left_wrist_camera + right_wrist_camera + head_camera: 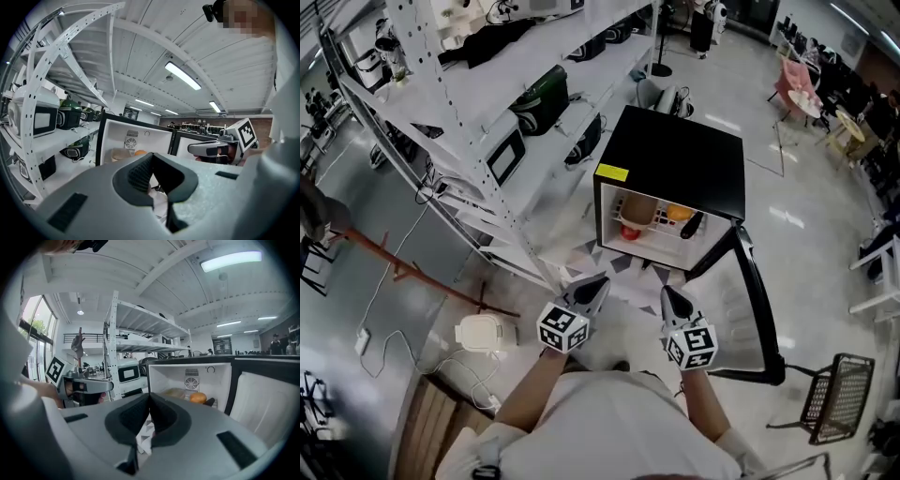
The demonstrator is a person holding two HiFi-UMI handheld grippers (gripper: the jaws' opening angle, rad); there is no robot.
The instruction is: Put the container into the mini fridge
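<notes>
The black mini fridge [675,155] stands on the floor ahead with its door [755,309] swung open to the right. On its shelf sit a tan lidded container [639,211], an orange [679,214] and a dark object [692,225]. My left gripper [592,289] and right gripper [673,302] hang side by side in front of the opening, apart from it. Both are shut with nothing between the jaws. The container [117,154] [174,393] and the orange [198,397] also show past the closed fingertips in both gripper views.
A white shelving rack [487,103] with appliances and bags runs along the left of the fridge. On the floor at the left lies a white rice cooker [483,333] with its cable. A black wire basket [836,394] stands at the lower right.
</notes>
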